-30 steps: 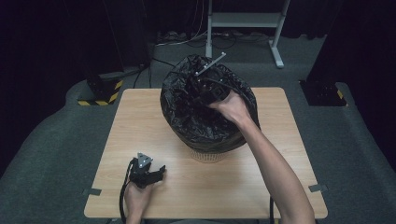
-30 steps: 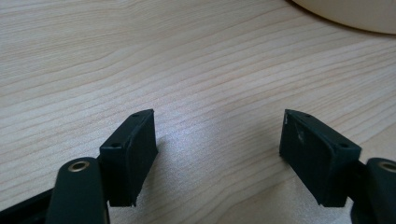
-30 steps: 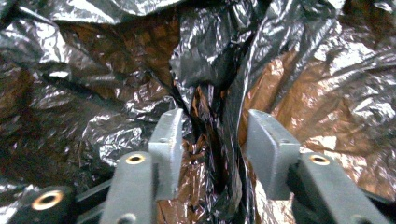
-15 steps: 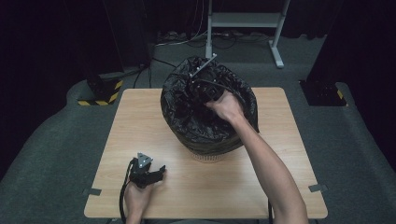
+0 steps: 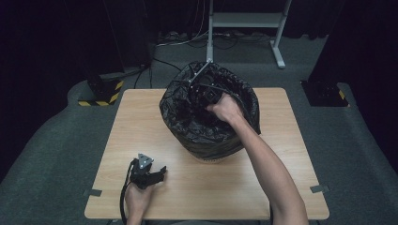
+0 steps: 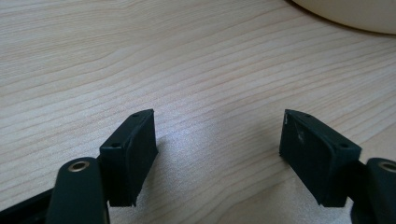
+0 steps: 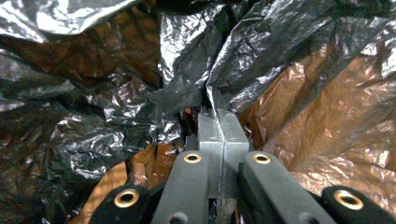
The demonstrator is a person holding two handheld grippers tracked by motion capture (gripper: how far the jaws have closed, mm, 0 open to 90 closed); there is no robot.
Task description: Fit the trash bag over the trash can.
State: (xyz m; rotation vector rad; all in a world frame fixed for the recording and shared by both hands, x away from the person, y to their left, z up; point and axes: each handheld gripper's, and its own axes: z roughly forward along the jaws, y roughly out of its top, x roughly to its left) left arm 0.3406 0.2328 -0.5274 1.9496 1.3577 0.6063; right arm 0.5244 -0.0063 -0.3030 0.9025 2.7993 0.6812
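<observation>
Both tongs sit in very different states. Right gripper point(image 7: 223, 122) has its jaws pressed together on a fold of the black bin liner point(image 7: 187, 93), deep inside the bin; in the right gripper view the 2 grey pads meet with a thin pleat of plastic rising from the seam between them. Left gripper point(image 6: 217, 140) is spread wide with nothing between its jaws, resting just above the bare wooden table point(image 6: 140, 56).

In the high view the bin point(image 5: 209, 117), lined with the liner, stands on the table toward 12 o'clock from the person, slightly past the middle. The right hand point(image 5: 226, 108) reaches into its mouth from 5 o'clock. The left gripper lies near the table's front edge at about 7 o'clock from the bin, well apart from it, held in the left hand point(image 5: 136, 199).

The work in hand looks like settling or pulling the liner inside the bin. Risks as I judge them: the film is thin and crinkled, so a sharp tug on the pinched pleat could tear it or let it slip from between the pads. A pull toward 5 o'clock might also drag the rim of the liner off the bin's edge on the far side, or tip the light bin, since the other gripper is nowhere near enough to steady it.
</observation>
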